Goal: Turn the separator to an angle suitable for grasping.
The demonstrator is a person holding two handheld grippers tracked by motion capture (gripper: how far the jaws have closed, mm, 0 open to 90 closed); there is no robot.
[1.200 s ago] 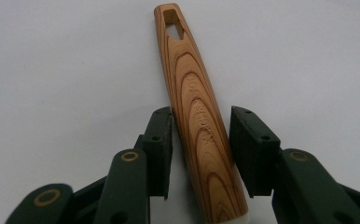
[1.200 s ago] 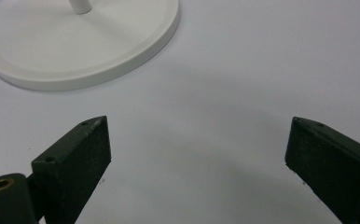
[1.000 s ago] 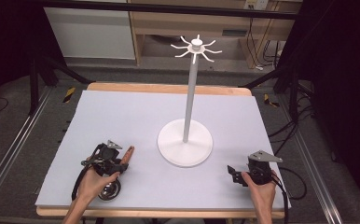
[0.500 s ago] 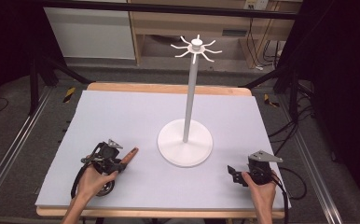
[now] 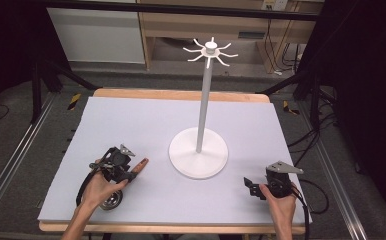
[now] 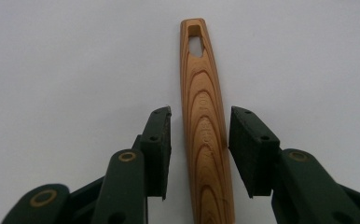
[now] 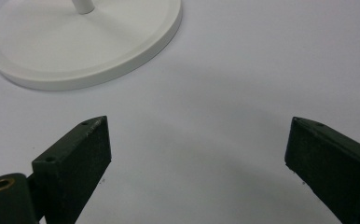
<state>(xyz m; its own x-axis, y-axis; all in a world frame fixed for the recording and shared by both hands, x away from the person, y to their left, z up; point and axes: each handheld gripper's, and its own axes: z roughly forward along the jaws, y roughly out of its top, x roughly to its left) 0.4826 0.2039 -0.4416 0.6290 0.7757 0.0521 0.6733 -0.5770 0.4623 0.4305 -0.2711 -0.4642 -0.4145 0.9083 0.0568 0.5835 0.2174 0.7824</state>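
- The long tapered wooden handle (image 6: 205, 135), with a slot near its far tip, lies on the pale grey table mat (image 5: 131, 120) at the near left.
- The left gripper (image 6: 200, 140) straddles the handle; its jaws have just been opening, pads apart with a slight gap either side.
- The right gripper (image 7: 197, 154) stands wide apart at the near right, near the white round-based stand (image 7: 75, 42).
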